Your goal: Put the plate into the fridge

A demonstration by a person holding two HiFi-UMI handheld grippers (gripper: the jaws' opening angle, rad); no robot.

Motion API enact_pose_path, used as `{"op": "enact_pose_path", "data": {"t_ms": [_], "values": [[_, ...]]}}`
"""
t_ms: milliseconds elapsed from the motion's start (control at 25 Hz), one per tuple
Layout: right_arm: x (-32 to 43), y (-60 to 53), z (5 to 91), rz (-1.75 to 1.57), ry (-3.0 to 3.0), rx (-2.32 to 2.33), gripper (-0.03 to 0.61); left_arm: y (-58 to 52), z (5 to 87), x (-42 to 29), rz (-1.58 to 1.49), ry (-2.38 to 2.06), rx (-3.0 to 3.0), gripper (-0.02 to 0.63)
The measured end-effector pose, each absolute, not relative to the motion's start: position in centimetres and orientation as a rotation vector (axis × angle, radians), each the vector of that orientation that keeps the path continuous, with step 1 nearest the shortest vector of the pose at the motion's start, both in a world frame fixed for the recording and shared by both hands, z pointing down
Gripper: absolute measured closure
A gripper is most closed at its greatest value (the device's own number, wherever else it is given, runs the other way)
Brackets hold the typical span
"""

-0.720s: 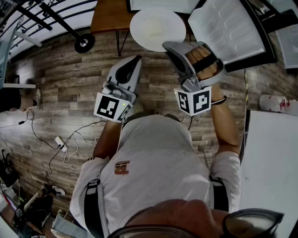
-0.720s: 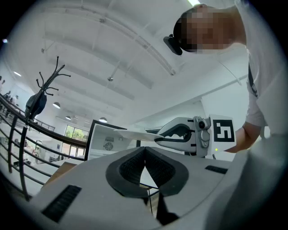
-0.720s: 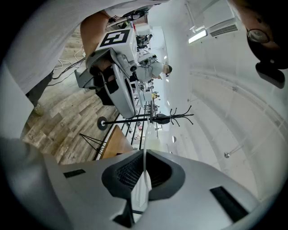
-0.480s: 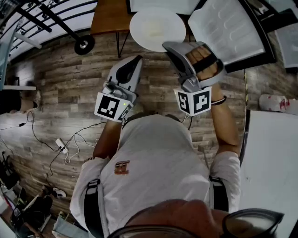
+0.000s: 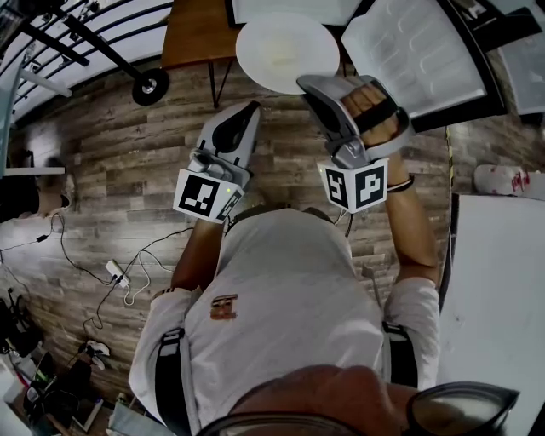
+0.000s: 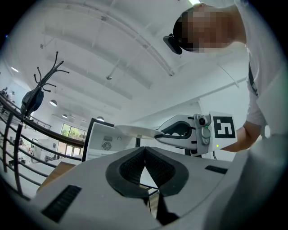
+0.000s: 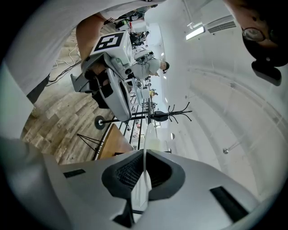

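Observation:
A white round plate [image 5: 285, 47] is held level over the wood floor, with my right gripper [image 5: 310, 84] shut on its near rim. In the right gripper view the plate [image 7: 146, 134] shows edge-on, running out from between the closed pads. The left gripper view shows the plate [image 6: 134, 130] from the side, with the right gripper [image 6: 158, 134] pinching it. My left gripper [image 5: 250, 108] hangs beside it on the left, shut with nothing in it and apart from the plate. The fridge [image 5: 289, 7] stands open just beyond the plate, its door [image 5: 417, 51] swung out to the right.
A brown wooden table [image 5: 197, 30] with thin black legs stands left of the fridge. A coat stand's round base [image 5: 150, 83] sits further left on the floor. A white counter [image 5: 502, 298] runs along the right. Cables [image 5: 119, 272] lie on the floor at lower left.
The plate in the right gripper has crept slightly toward the fridge at the top of the view. The left gripper keeps its place beside it.

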State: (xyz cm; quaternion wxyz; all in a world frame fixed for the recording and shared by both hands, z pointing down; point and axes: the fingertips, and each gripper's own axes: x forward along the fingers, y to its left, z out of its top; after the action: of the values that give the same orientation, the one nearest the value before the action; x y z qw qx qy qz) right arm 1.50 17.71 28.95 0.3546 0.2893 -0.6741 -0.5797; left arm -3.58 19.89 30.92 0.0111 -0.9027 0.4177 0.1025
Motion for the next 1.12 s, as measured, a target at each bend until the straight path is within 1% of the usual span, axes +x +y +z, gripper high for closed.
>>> {"op": "enact_pose_path", "data": {"t_ms": [280,680,1120], "values": [[0.8,16.2,29.3,-1.48,-1.712,0.76,0.54,18.3,30.6,-4.4,0.327,1.258,-2.82,0.595],[-2.0,13.7,30.3,-1.447,-1.707,0.775,0.54,16.0,30.4,-7.2,0.308,1.205,-2.825,0.595],[-3.6,12.8,31.7,-1.421,-1.701,0.788,0.54,16.0,30.8,-9.2,0.3,1.193,-2.824,0.595]]}}
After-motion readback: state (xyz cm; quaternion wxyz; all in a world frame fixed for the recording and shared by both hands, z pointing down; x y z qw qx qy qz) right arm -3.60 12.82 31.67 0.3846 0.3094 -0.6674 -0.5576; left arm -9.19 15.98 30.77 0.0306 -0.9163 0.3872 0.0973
